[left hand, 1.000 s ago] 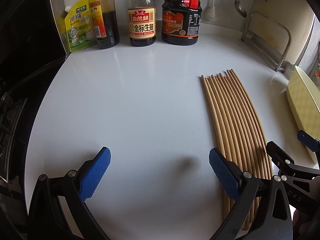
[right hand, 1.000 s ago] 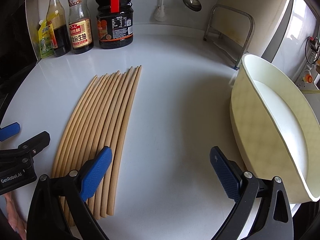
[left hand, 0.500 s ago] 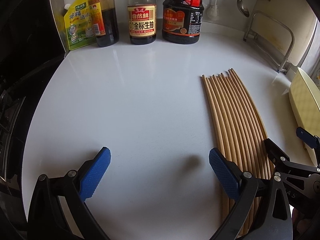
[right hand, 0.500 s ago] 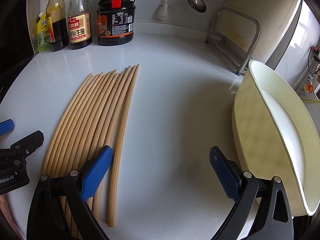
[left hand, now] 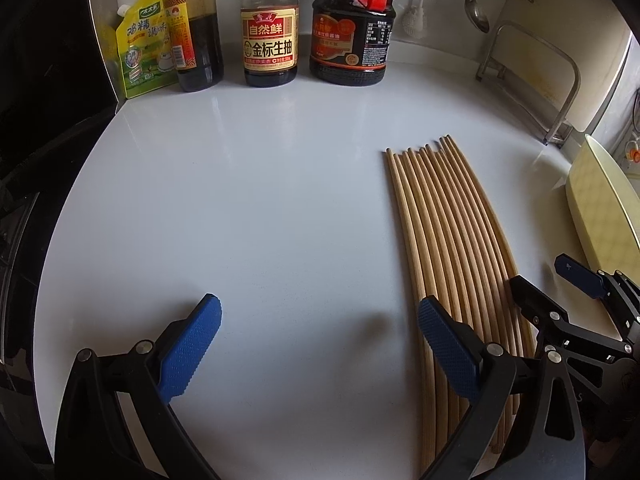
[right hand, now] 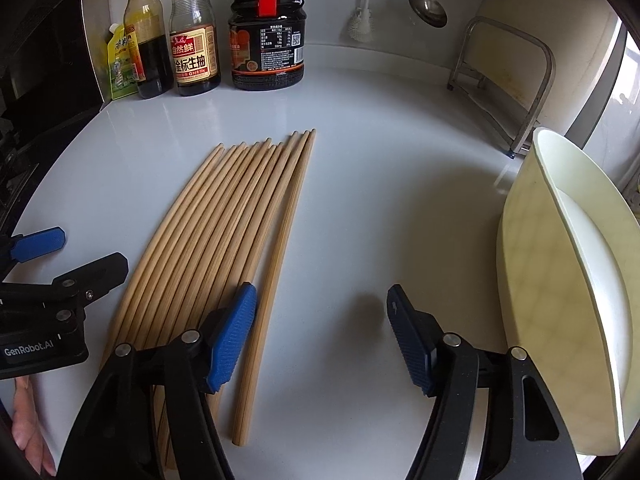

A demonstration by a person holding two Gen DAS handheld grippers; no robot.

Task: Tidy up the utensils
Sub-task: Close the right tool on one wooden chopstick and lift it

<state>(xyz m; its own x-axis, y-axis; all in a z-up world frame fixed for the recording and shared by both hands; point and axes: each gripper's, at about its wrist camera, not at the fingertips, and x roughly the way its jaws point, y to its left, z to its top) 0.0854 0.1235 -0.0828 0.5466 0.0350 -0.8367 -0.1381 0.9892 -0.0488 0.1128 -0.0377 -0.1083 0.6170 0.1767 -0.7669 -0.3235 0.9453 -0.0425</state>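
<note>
Both the left gripper (left hand: pixel 320 344) and right gripper (right hand: pixel 322 336) hang with jaws spread wide, grasping nothing, flanking the row of wooden chopsticks (right hand: pixel 224 232) on the white counter (left hand: pixel 260 200)

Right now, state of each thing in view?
Chopsticks: flat on counter, side by side, one slightly apart on the right.
Left gripper: open, empty.
Right gripper: open, empty, straddling the stray chopstick.
Basin: at counter's right edge, empty.
Sauce bottles: upright at back.
Ladle: hanging.
</note>
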